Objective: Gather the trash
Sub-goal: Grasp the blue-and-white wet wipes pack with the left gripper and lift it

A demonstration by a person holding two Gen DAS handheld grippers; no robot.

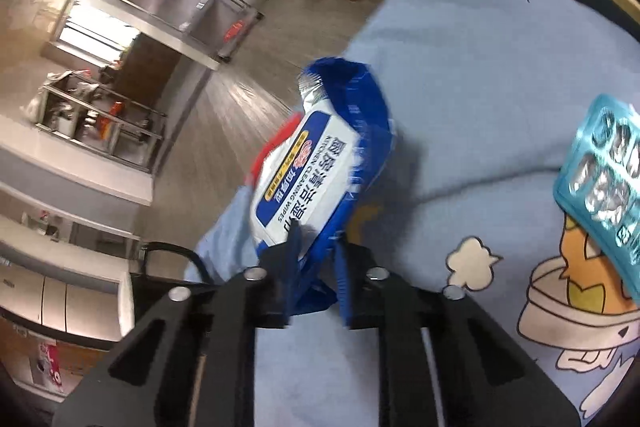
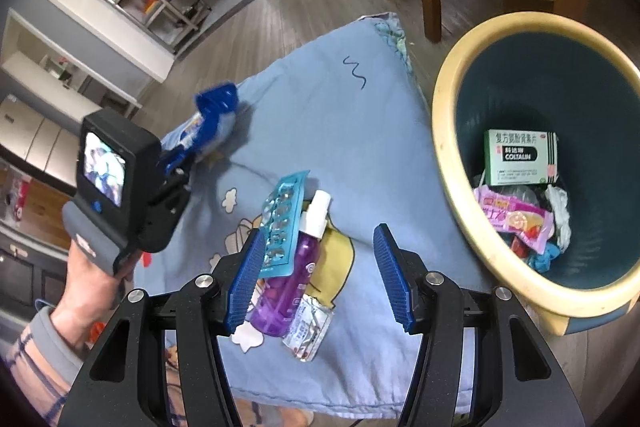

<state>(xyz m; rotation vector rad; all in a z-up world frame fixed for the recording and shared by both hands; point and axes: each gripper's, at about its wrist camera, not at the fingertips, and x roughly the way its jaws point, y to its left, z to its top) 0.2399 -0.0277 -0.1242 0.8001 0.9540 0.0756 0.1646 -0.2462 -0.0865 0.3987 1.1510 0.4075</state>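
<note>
Bedding: one light-blue cartoon-print quilt [image 2: 340,115] carries all the trash not yet collected; whether a bed or a cushion lies under it cannot be told.
Bin: one blue bin with a cream rim [image 2: 444,131] stands on the floor just beside the quilt, on the right hand's side; inside lie one green medicine box [image 2: 520,157], one pink wrapper [image 2: 516,219] and some crumpled bits (too jumbled to count).
Wipes pack: one blue-and-white wipes pack [image 1: 308,171] sits at the quilt's edge farthest from the bin, straight ahead of the left tongs, its long axis running along their pointing line.
Left tongs: the left tongs [image 1: 316,259] are pressed nearly together, pinching the near end of the pack; the foil bulges out between the pads.
Right tongs: the right tongs [image 2: 316,279] are spread and hold nothing, hovering low over a small cluster.
Cluster: one purple spray bottle [image 2: 296,267], one blue blister sheet [image 2: 280,223] and one small clear sachet [image 2: 308,331] lie touching one another.
Key relation: the bottle lies between the pads but off-centre, toward their left finger, its long axis roughly in line with the tongs, cap away; the right hand is the nearer one.
Judgement: the pack looks ready to lift and must cross the whole quilt to reach the bin.
</note>
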